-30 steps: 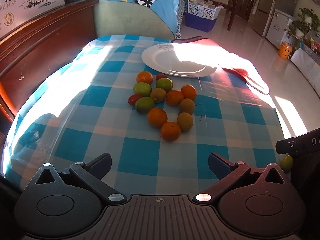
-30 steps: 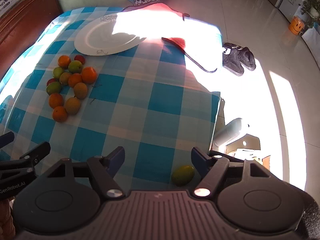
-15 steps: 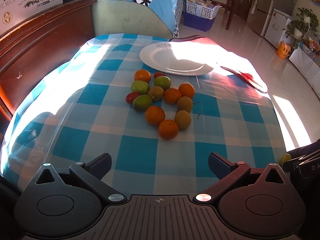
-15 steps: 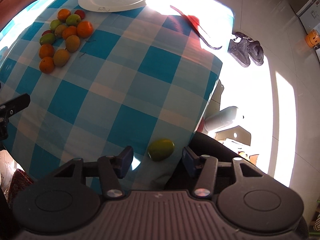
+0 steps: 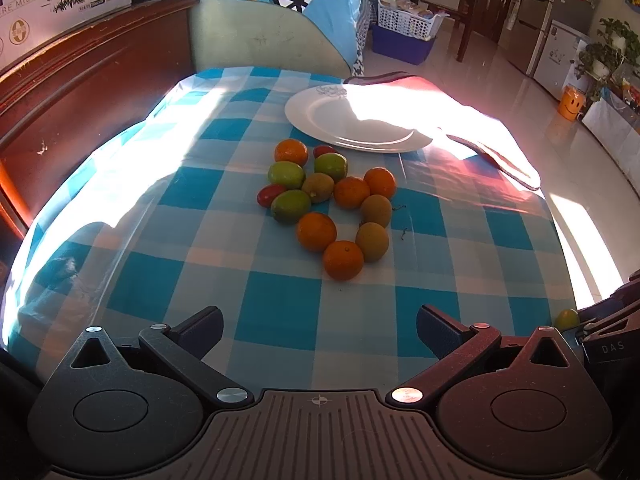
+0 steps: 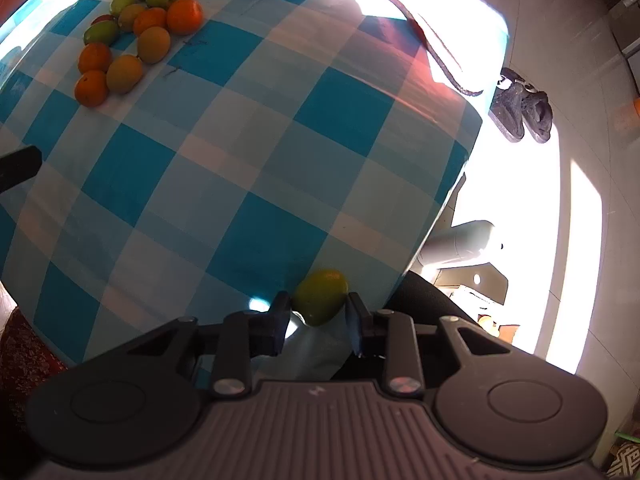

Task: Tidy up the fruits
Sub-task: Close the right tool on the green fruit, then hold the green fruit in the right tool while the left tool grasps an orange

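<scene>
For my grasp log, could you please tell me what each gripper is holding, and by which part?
The right gripper has closed its fingers on the sides of the lone yellow-green oval fruit at the table's near edge. The left gripper is open, holding nothing.

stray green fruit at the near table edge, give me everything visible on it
The green fruit is small, oval and smooth-skinned, yellow-green, apparently whole. It lies alone at the near right edge of the checked tablecloth, far from the main pile. The right gripper has a finger on each side, apparently touching it. From the left wrist view only a sliver shows.
</scene>
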{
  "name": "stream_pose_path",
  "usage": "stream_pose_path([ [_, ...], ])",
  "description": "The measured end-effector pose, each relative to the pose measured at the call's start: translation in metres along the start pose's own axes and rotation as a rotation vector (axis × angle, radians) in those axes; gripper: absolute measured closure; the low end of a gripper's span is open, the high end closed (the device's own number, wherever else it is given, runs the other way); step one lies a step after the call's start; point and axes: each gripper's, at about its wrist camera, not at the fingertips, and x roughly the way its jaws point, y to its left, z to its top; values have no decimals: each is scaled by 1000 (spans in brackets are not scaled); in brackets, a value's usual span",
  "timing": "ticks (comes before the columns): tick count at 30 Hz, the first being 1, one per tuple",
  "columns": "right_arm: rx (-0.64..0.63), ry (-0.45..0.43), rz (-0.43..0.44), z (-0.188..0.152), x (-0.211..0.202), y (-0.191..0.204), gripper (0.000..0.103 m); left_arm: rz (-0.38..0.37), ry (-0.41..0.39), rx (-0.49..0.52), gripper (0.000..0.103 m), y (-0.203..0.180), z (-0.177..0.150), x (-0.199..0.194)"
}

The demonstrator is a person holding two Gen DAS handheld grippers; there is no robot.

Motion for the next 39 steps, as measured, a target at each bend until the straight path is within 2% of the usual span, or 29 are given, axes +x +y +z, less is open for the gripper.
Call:
stream_pose_path([
  [4,12,-26,16,0,-3,0,73,5,2,-7,0,1,1,1],
  [8,24,-113,65,9,-13,7,73,23,-2,-15,0,6,3,4],
  [13,33,-174,117,27,-4,19,73,72,2,-75,0,24,7,10],
  [15,43,-229,102,35,-4,21,73,85,-3,-107,0,33,10,12],
  [20,109,-280,165,55,2,13,73,93,-1,-149,2,46,17,20],
  [24,176,-306,202,61,7,7,74,70,-26,-89,2,39,20,23],
  [30,274,-290,263,63,11,-6,75,22,-48,5,2,21,21,32],
  [32,277,-287,276,61,12,-7,75,-4,-50,29,2,14,20,36],
  [34,271,-275,288,61,14,-6,73,2,-47,46,2,8,20,40],
  [39,230,-254,234,56,19,2,71,12,-53,75,3,-2,21,49],
])
